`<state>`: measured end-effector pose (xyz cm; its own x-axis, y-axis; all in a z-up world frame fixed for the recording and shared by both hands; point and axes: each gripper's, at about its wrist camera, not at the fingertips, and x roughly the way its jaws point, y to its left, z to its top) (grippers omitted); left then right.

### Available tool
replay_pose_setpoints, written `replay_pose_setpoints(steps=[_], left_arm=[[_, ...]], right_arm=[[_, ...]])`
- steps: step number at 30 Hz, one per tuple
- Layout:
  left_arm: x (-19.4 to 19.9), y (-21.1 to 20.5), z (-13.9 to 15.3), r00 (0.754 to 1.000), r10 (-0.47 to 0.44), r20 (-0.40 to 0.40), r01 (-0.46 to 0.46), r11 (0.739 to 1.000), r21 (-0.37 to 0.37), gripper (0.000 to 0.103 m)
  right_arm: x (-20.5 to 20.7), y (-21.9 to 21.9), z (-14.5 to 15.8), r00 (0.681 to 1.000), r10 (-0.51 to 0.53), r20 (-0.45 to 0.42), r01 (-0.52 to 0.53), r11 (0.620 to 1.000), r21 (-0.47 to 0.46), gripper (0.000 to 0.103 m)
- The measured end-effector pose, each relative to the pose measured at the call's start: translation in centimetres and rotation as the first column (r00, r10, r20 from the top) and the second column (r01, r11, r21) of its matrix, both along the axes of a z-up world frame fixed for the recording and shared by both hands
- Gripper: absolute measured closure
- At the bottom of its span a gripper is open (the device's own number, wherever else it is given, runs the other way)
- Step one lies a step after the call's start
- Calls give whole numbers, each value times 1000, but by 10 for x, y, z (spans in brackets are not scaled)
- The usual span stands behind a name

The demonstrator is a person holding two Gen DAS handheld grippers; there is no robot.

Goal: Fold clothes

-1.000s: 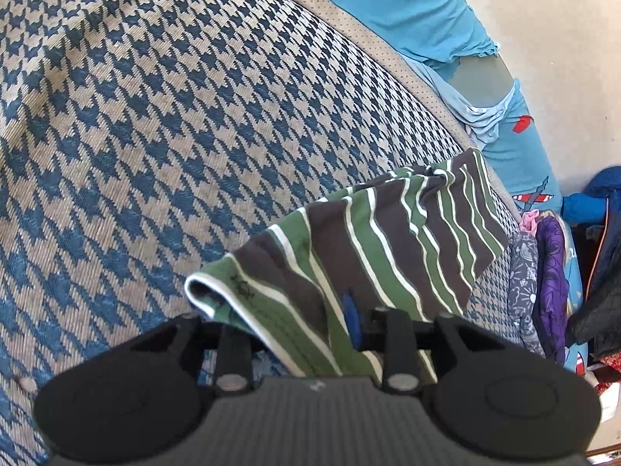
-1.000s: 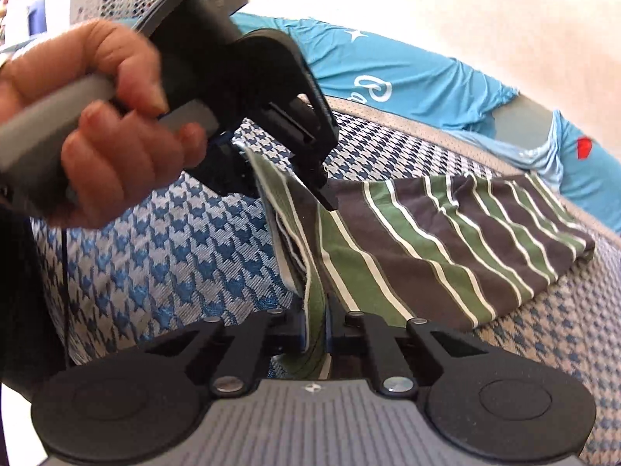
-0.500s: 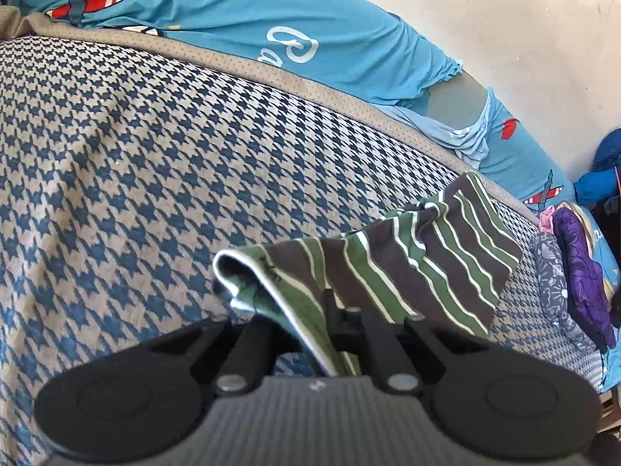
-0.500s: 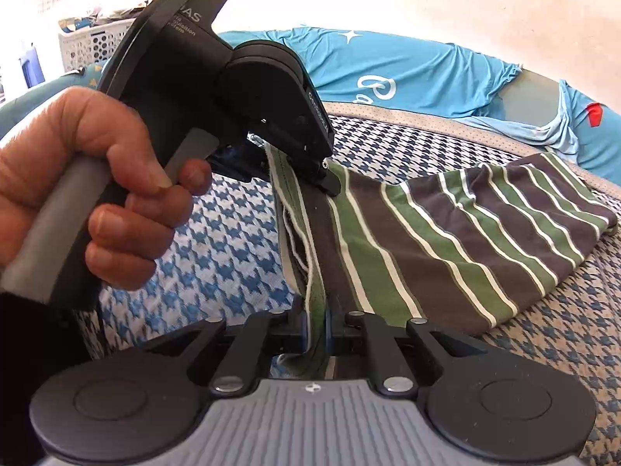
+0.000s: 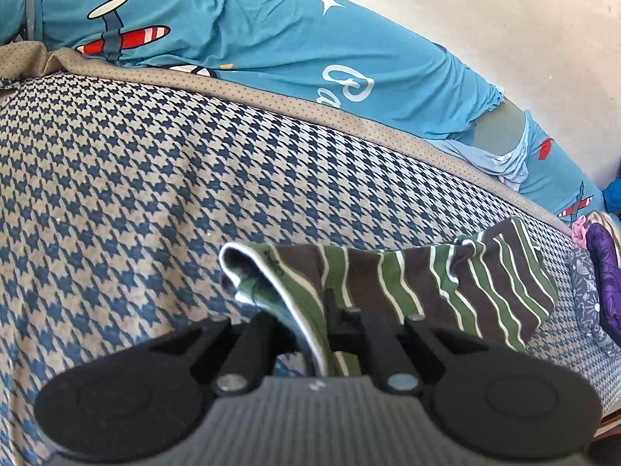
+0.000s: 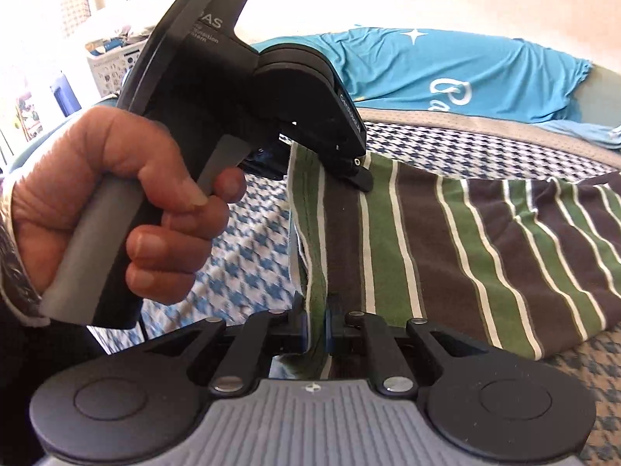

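A striped garment in green, brown and white lies partly folded on a blue houndstooth bed cover. My left gripper is shut on one corner of its near edge, and the cloth rises from the jaws. In the right wrist view my right gripper is shut on the same edge of the striped garment, further along. A hand holds the left gripper there, clamped on the hem above the cover. The edge hangs taut between the two grips.
A turquoise shirt with aeroplane prints lies along the far side of the bed by a pale wall. Purple and grey clothes are piled at the right edge. A white laundry basket stands at the back left.
The left jaws closed on the garment's edge. Both grippers then rose and tilted up, lifting the near edge off the cover; more of the turquoise shirt and the wall came into view.
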<state>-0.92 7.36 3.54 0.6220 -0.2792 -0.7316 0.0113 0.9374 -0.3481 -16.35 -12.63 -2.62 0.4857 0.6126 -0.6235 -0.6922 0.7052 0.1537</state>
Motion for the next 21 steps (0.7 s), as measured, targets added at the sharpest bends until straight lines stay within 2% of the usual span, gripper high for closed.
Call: replay_pose_setpoints(steps=[6, 12, 16, 18, 21], left_arm=[[12, 32, 4, 1000, 26, 5, -26, 1000, 5, 99], [32, 64, 6, 997, 73, -25, -72, 997, 28, 97], [37, 71, -1, 982, 178, -68, -168, 976, 139, 83], [36, 69, 1, 980, 197, -39, -184, 960, 211, 81], [28, 68, 9, 977, 210, 23, -208, 935, 286, 71]], right_arm=[[15, 33, 4, 997, 41, -61, -37, 997, 66, 94], [25, 65, 1, 997, 62, -48, -58, 995, 77, 94], [30, 68, -2, 996, 64, -62, -59, 994, 88, 85], [29, 63, -2, 995, 80, -61, -73, 991, 108, 83], [30, 51, -1, 993, 99, -65, -91, 990, 110, 79]])
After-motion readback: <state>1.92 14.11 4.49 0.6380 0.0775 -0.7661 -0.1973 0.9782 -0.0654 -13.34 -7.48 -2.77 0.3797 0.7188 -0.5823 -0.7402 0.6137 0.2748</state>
